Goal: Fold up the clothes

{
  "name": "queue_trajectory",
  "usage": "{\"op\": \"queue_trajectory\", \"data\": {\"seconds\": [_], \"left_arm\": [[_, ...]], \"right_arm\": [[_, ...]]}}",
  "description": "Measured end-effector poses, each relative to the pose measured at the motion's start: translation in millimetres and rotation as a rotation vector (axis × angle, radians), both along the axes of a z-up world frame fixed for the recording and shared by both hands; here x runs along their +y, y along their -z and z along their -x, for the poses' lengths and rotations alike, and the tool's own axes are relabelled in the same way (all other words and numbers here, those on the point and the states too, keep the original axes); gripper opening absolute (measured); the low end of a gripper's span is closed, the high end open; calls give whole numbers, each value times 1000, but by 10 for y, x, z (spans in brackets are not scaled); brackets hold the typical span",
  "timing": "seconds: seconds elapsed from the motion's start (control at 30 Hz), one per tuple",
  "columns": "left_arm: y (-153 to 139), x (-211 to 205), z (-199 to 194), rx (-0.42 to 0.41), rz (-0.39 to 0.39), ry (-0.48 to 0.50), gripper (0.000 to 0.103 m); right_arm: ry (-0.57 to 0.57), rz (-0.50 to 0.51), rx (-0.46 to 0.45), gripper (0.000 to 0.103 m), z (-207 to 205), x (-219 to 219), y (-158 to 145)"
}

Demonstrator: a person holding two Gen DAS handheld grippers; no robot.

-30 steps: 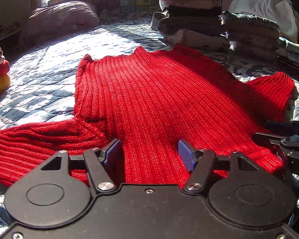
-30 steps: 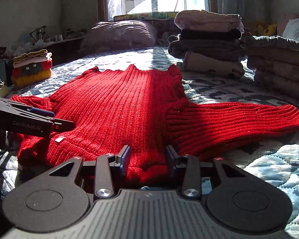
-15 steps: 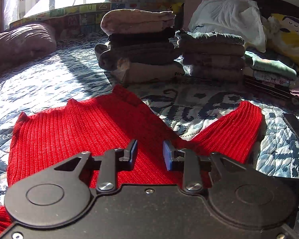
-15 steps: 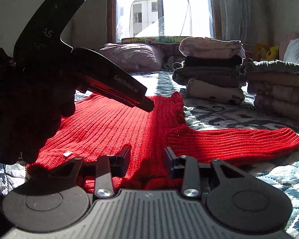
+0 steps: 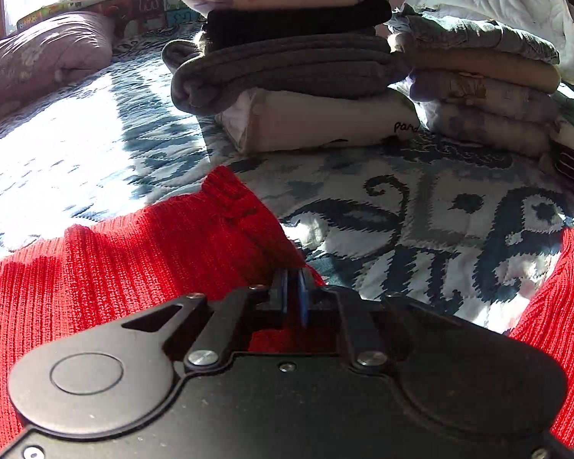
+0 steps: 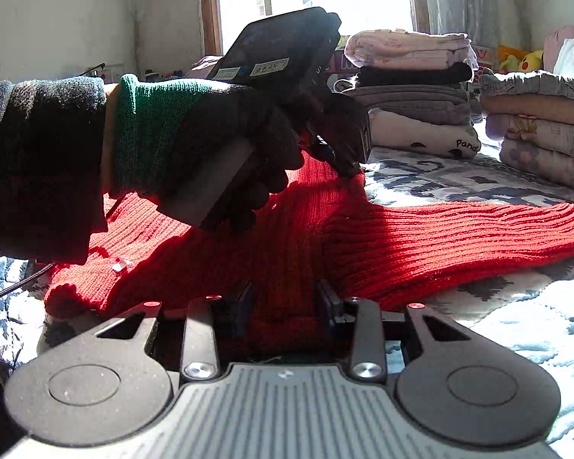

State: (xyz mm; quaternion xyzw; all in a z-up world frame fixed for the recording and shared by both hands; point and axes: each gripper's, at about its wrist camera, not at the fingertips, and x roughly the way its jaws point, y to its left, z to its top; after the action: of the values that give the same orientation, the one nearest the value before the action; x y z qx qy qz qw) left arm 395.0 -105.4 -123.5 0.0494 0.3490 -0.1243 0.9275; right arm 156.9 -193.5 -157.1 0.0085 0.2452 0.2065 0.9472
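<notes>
A red ribbed sweater [image 5: 134, 267] lies spread flat on the bed, one sleeve [image 6: 459, 229] stretched out to the right. My left gripper [image 5: 292, 290] is shut on the sweater's shoulder edge beside the collar [image 5: 229, 195], blue pads pressed together. The right wrist view shows that left gripper [image 6: 344, 160], held by a black-gloved hand [image 6: 210, 134], tips down on the far shoulder. My right gripper [image 6: 286, 306] is at the near hem, its fingers closed in on a thick bunch of red knit.
Two stacks of folded clothes [image 5: 287, 57] [image 5: 478, 76] stand just beyond the sweater. A mauve pillow [image 5: 38, 57] lies at the back left. The blue-and-white quilt [image 5: 440, 210] is bare between collar and sleeve. A cable [image 6: 11, 287] trails at the left.
My left gripper travelled forward and right over the sweater, from the hem to the shoulder by the collar, and went from open to shut on it. The right gripper stayed in place.
</notes>
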Motion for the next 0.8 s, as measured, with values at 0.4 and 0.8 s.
{"op": "queue_trajectory", "data": {"seconds": [0.4, 0.8], "left_arm": [[-228, 402, -381, 5, 225, -105, 9], [-31, 248, -880, 64, 103, -123, 9]], "right_arm": [[1, -13, 5, 37, -6, -2, 0], [0, -8, 1, 38, -25, 22, 14]]}}
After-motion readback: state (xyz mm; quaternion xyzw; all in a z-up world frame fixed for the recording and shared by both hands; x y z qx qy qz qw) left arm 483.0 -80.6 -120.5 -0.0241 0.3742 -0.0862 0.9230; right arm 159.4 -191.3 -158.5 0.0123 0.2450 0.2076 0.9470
